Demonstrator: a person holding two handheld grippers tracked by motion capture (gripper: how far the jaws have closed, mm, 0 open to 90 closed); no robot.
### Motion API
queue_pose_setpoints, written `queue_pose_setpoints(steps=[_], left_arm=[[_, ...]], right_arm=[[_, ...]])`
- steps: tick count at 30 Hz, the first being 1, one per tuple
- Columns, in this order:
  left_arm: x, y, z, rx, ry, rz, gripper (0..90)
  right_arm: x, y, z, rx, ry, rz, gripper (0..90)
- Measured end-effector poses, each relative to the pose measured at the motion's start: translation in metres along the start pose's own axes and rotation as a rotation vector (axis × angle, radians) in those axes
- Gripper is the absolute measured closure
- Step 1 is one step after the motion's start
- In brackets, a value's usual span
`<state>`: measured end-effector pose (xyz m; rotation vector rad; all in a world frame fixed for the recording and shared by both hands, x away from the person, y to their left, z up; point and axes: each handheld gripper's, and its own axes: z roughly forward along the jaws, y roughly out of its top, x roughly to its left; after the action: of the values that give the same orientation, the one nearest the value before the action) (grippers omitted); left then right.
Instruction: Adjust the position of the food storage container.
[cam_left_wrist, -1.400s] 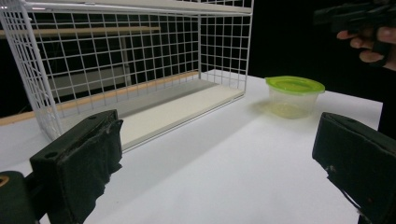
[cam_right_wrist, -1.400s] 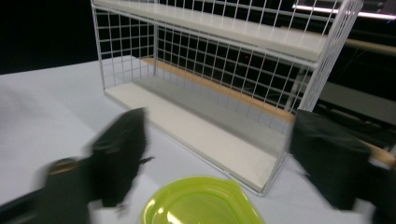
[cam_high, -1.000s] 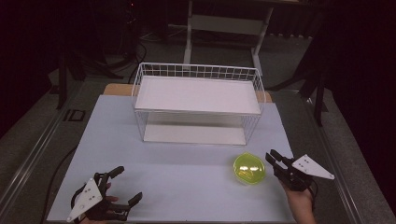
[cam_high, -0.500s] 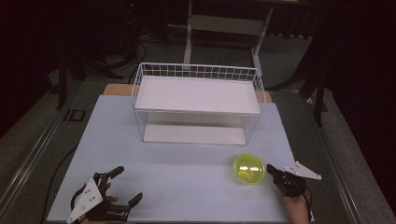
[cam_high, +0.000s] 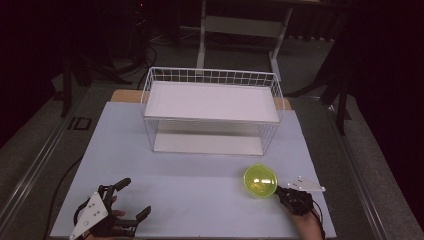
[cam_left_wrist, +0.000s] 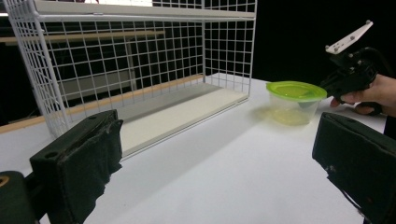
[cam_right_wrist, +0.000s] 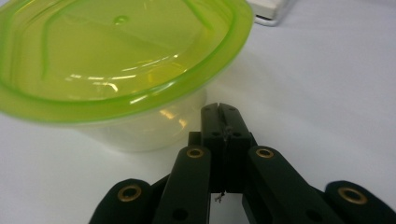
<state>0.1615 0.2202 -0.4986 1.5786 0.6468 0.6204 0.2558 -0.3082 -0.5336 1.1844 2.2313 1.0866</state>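
Observation:
A clear tub with a lime-green lid (cam_high: 260, 181) stands on the white table, front right. My right gripper (cam_high: 280, 190) sits low at its right side, shut, with nothing between its jaws. In the right gripper view the closed tips (cam_right_wrist: 223, 109) lie just under the lid's rim beside the tub (cam_right_wrist: 116, 70); contact with the wall cannot be told. My left gripper (cam_high: 135, 197) rests open at the front left, far from the tub. In the left gripper view its wide-apart jaws (cam_left_wrist: 219, 163) frame the tub (cam_left_wrist: 295, 100) and the right gripper (cam_left_wrist: 348, 77) beyond it.
A white wire rack (cam_high: 210, 107) with a shelf on top and a floor board stands at the middle back of the table (cam_high: 200, 180); it fills the left of the left gripper view (cam_left_wrist: 116, 70). Dark floor surrounds the table.
The right gripper has sunk toward the table beside the tub, and its jaws have gone from apart to closed. The left gripper and the tub have kept still.

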Motion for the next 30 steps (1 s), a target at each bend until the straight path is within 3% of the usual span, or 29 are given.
queue_pose_setpoints(steps=[7, 11, 17, 19, 24, 30], left_arm=[[0.0, 0.0, 0.0, 0.001, 0.002, -0.001, 2.0], [0.0, 0.0, 0.0, 0.002, 0.001, 0.002, 2.0], [0.0, 0.0, 0.0, 0.001, 0.002, 0.002, 2.0], [0.0, 0.0, 0.0, 0.001, 0.003, -0.001, 2.0], [0.001, 0.0, -0.001, -0.001, 0.007, 0.0, 2.0], [0.0, 0.0, 0.0, 0.002, 0.003, 0.004, 2.0]], right_arm=[[0.021, 0.006, 0.004, 0.002, 0.075, -0.1, 89.9], [0.016, 0.01, 0.008, 0.002, 0.06, -0.08, 90.0], [-0.006, 0.024, 0.021, -0.007, 0.041, -0.005, 90.0], [-0.006, 0.027, 0.024, -0.003, 0.043, -0.005, 90.0], [0.0, 0.028, 0.028, 0.011, 0.063, -0.017, 90.0], [0.019, 0.025, 0.025, 0.02, 0.115, -0.038, 90.0]])
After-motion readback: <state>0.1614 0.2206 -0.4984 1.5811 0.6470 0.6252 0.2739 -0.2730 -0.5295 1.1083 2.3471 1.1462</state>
